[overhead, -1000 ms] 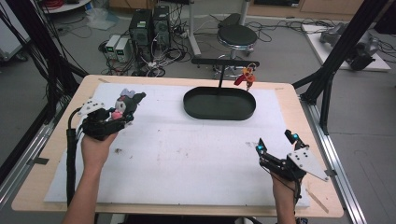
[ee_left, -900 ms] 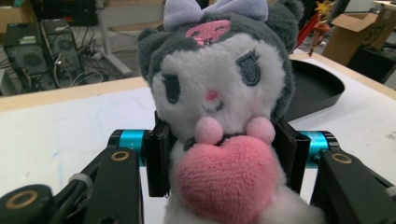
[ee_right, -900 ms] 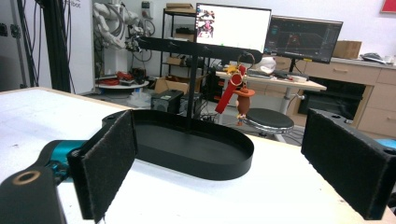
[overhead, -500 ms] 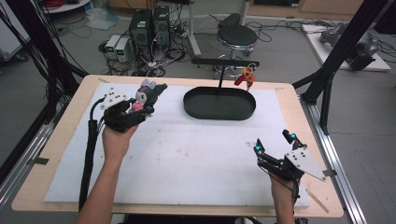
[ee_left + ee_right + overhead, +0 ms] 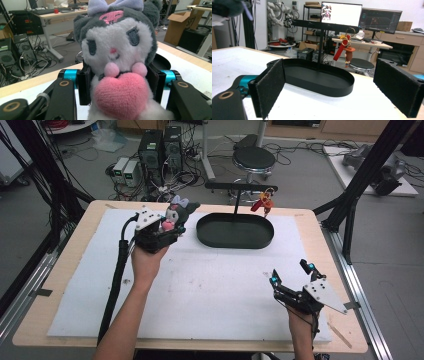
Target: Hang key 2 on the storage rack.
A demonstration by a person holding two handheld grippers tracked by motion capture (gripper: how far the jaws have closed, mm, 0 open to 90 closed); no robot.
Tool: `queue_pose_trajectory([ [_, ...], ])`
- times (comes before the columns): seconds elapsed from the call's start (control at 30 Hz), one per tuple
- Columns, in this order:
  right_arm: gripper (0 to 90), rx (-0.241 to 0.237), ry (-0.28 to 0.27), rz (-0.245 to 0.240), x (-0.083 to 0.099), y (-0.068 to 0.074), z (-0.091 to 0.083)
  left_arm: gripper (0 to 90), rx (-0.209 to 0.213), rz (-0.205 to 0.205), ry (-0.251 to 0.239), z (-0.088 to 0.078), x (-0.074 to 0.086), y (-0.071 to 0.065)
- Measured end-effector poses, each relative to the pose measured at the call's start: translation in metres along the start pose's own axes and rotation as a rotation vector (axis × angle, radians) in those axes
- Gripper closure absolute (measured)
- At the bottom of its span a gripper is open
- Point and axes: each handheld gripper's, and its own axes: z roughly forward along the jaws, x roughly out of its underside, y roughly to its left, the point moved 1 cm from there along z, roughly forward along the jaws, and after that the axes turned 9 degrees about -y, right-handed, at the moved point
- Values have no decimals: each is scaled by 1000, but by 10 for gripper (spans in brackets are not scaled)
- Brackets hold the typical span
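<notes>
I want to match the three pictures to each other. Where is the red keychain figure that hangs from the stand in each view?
High view: the red keychain figure hangs upper centre, at the right end of the stand's crossbar.
Left gripper view: I cannot find it; the plush toy blocks the middle.
Right gripper view: upper centre-right, under the crossbar.
Shared landmark: the black oval tray.

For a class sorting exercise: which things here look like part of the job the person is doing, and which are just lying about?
Part of the job, as it seems:
- plush toy, clamped in the left gripper
- black oval tray with its hanging stand
- keychain figure on the stand
- right gripper, jaws apart, holding nothing

Just lying about:
- stool
- computer towers
- floor cables
</notes>
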Motion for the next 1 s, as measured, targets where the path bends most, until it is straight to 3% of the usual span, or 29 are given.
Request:
queue_pose_trajectory([
  [0.3, 98, -7, -8, 1, -1, 1, 0, 496, -10, 21, -14, 24, -4, -12],
  [0.77, 98, -19, -7, 7, -1, 4, 1, 496, -23, -43, -9, 58, 2, -13],
  [1.0, 98, -24, -6, 11, -1, 5, 1, 497, -38, -28, -25, 74, -1, -21],
])
